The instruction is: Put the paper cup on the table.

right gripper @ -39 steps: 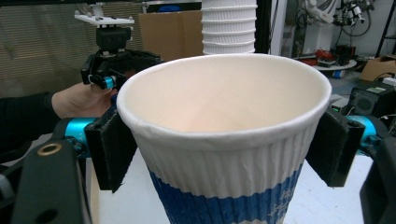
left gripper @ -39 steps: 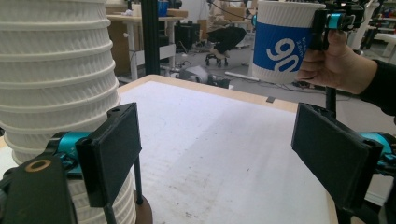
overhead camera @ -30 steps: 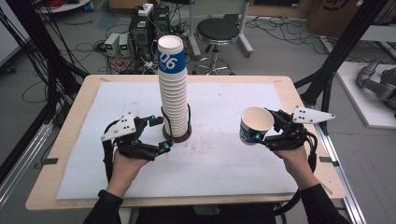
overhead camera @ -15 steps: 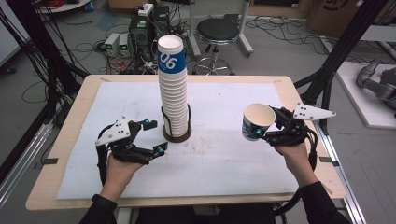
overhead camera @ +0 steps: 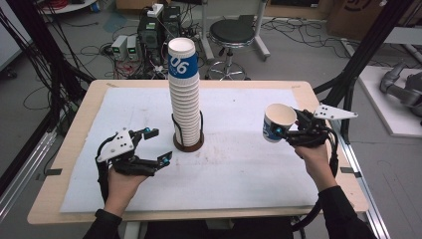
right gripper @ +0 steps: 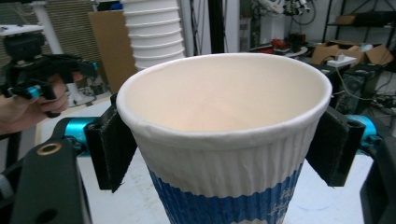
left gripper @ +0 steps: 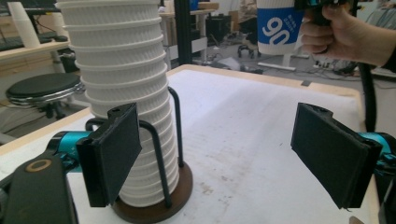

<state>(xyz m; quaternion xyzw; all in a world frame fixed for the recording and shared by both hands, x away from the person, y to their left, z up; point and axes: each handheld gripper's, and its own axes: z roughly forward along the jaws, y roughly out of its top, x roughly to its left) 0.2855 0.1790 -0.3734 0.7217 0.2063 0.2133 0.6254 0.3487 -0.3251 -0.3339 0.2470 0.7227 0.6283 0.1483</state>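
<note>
With its jaws clamped on a paper cup (overhead camera: 276,122), the right gripper (overhead camera: 288,130) holds it above the surface's (overhead camera: 239,174) right side, well apart from the cup stack (overhead camera: 184,94) in its wire holder (overhead camera: 188,142). The left gripper (overhead camera: 154,147), jaws open and empty, hovers just beside that holder. One cup looks to be in transfer; setting it down upright on the white sheet seems next. Beyond stand a stool (overhead camera: 234,35) and cabled electronics (overhead camera: 149,35).
</note>
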